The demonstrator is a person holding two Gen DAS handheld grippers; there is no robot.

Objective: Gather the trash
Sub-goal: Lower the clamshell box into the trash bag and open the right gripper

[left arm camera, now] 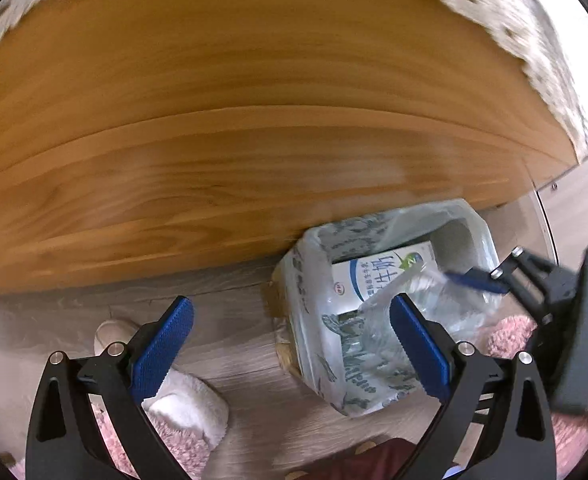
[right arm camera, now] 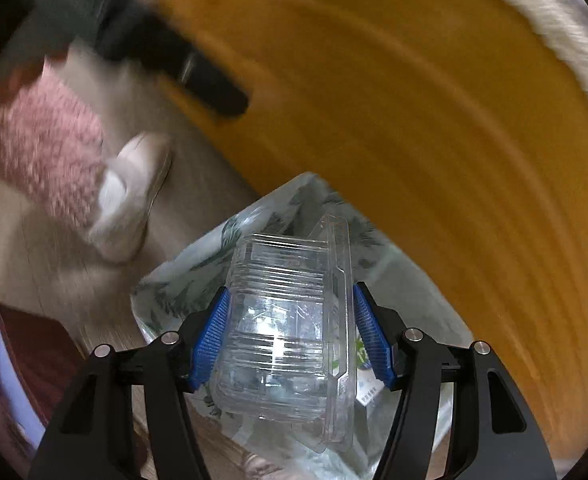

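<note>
A clear ribbed plastic clamshell box [right arm camera: 290, 320] sits between the blue pads of my right gripper [right arm camera: 290, 336], which is shut on it. The box hangs just above a small bin lined with a leaf-printed plastic bag [left arm camera: 325, 320]. Inside the bin lies a white and blue milk carton [left arm camera: 373, 280]. In the left wrist view the right gripper [left arm camera: 449, 284] comes in from the right with the clear box [left arm camera: 425, 300] over the bin's mouth. My left gripper [left arm camera: 290, 344] stands open and empty, left of the bin, above the floor.
A wooden board [left arm camera: 234, 128] rises right behind the bin, with a speckled light cover [left arm camera: 533, 28] on top. A person's foot in a white slipper [left arm camera: 114, 334] and fluffy pink legs [right arm camera: 42, 148] stand left of the bin on pale wood flooring [left arm camera: 230, 312].
</note>
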